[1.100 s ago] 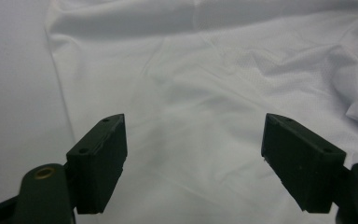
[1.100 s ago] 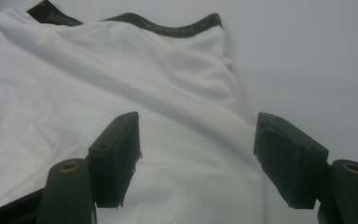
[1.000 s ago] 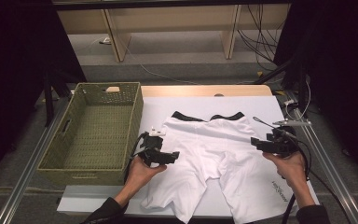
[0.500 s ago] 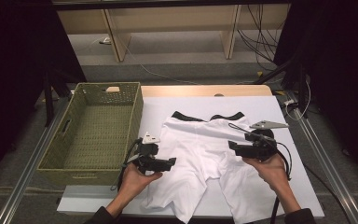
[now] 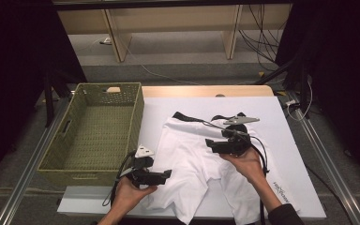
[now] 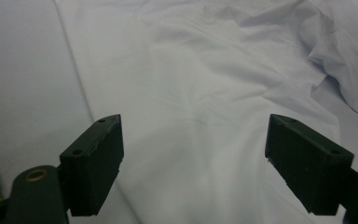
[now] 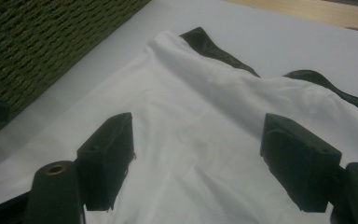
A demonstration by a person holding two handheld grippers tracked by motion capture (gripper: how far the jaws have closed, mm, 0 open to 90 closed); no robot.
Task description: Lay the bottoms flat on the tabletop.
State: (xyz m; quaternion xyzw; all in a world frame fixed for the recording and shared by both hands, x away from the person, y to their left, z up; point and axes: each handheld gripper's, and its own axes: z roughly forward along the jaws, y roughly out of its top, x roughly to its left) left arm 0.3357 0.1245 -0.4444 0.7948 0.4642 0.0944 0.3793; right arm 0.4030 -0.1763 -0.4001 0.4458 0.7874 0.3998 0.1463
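High view: white shorts (image 5: 201, 164) with a black waistband (image 5: 192, 117) lie spread on the white mat of the desk (image 5: 272, 126), just right of the green woven basket (image 5: 93, 136), waistband at the far end, legs toward the person. Left gripper (image 5: 161, 174) sits at the shorts' near-left leg edge, just off the basket's near-right corner; right gripper (image 5: 209, 143) hovers over the middle of the shorts, pointing at the basket side. Both sets of fingers are spread wide and grasp nothing: in the left gripper view the fingers (image 6: 95, 161) straddle bare white cloth (image 6: 200, 107), in the right gripper view the fingers (image 7: 109, 158) frame flat fabric (image 7: 200, 135) with the waistband (image 7: 209, 46) beyond and the basket wall (image 7: 42, 42) to the side. Judgement: shorts laid flat for folding or for lifting into the basket, grippers lined up to pinch cloth, left at the hem, right near the crotch. Edges: the left leg hem lies close to the desk's near edge, so cloth could slip off there. Open room: bare mat right of the shorts and beyond the waistband; the basket's open top is free. The basket wall just left of the shorts is tight for the left hand.
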